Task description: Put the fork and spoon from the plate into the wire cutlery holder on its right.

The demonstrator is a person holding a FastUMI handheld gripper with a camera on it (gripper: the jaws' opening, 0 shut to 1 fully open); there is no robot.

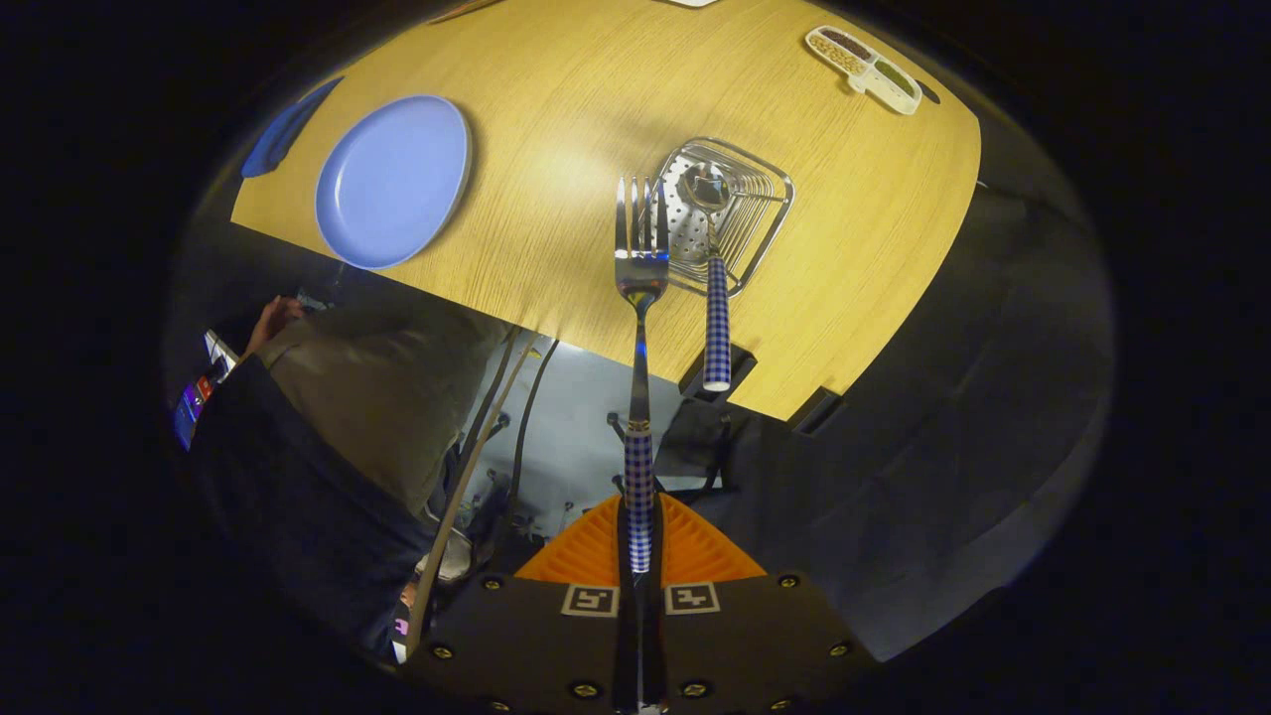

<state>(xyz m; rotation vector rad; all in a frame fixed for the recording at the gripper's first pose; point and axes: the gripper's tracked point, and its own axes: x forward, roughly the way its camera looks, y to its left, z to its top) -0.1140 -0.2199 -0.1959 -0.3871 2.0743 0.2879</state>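
Note:
My gripper (640,531) is shut on the blue-and-white checked handle of the fork (640,268), which points straight ahead with its tines high over the table. The tines hang just left of the wire cutlery holder (757,199). The spoon (715,298) stands in that holder, bowl down and checked handle sticking up toward me. The blue plate (392,184) lies bare on the wooden table (556,99), well to the left of the holder. I look down on all of this from above.
A white divided dish (864,68) with seeds or spices sits at the table's far right. A blue cloth (288,129) lies beyond the plate. A person (328,417) stands by the table's near edge, left of the fingers.

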